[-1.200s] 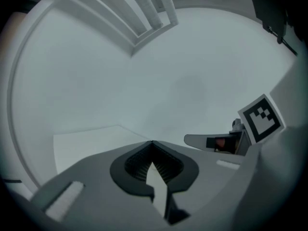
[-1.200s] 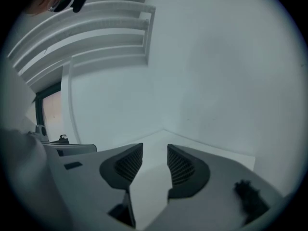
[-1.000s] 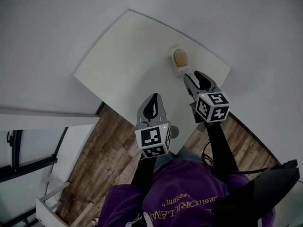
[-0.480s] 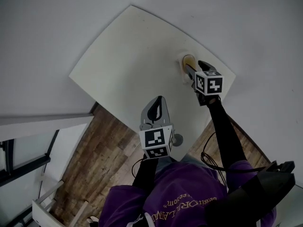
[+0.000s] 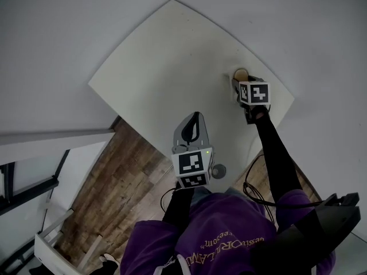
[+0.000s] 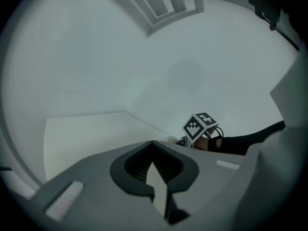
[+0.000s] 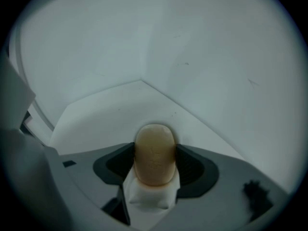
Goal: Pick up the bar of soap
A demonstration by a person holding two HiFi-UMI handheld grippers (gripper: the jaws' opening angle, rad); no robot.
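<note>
The tan oval bar of soap rests on a small white dish near the table's far right corner. My right gripper reaches around it; its jaws are opening, one dark pad on each side of the soap, close against it. In the head view the marker cube covers most of that gripper. My left gripper hovers over the table's near edge, well short of the soap, jaws shut with nothing between them.
The cream table stands in a corner between two pale walls. Wooden floor lies below its near edge. A white frame is at the lower left. A black cable hangs by the right arm.
My right gripper has moved forward to the soap and now straddles it. The left gripper has barely shifted.
</note>
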